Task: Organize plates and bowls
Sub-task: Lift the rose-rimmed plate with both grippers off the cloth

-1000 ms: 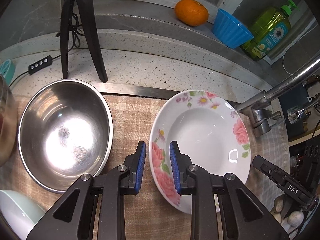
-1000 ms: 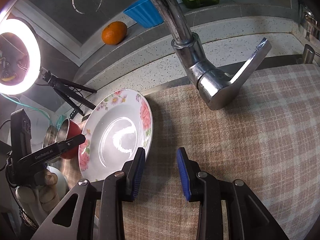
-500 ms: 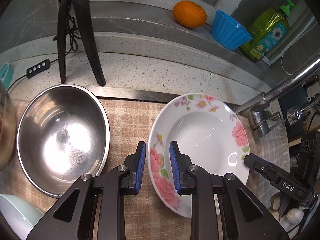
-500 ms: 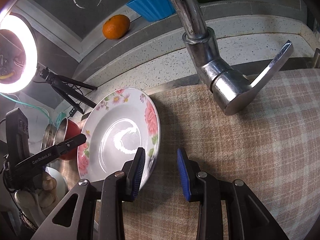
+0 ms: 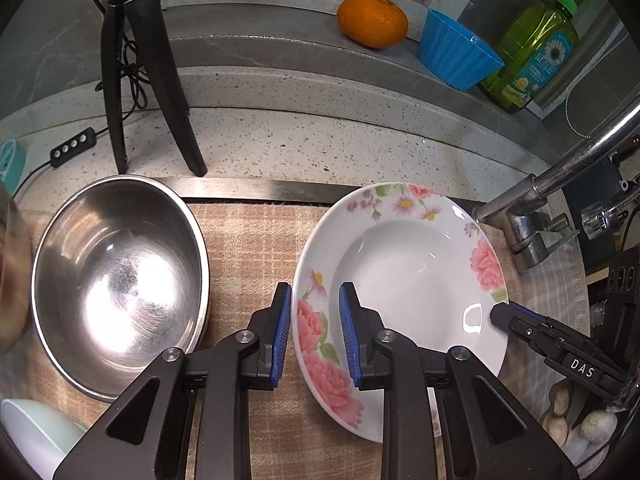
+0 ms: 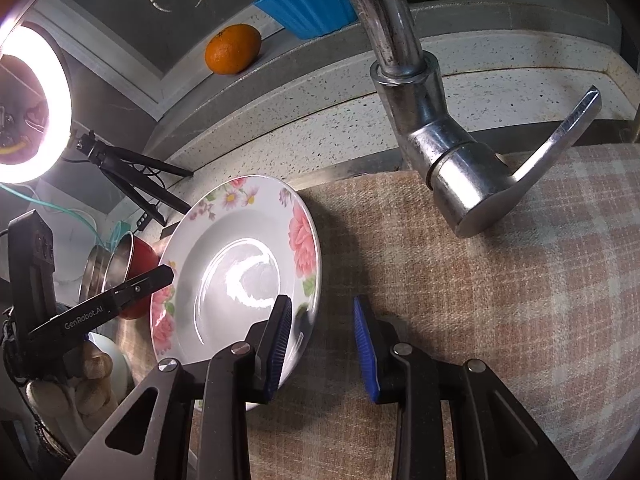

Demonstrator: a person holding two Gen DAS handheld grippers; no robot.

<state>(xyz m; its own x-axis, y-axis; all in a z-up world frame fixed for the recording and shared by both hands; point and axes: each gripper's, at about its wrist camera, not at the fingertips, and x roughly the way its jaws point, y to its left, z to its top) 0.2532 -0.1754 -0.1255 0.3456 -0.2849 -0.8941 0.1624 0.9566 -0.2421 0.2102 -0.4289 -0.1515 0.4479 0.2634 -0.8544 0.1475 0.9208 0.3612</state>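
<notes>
Jaws of both grippers straddle the floral plate [image 5: 404, 264] rim.

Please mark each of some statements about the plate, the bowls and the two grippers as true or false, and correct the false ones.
1. The floral plate lies on the checked cloth. True.
2. The steel bowl holds an orange. False: it is empty; the orange sits on the ledge.
3. The left gripper straddles the plate's rim. True.
4. The blue cup stands on the plate. False: it stands on the ledge beside the orange.
5. The right gripper grips the tap. False: it is at the plate's edge.
</notes>
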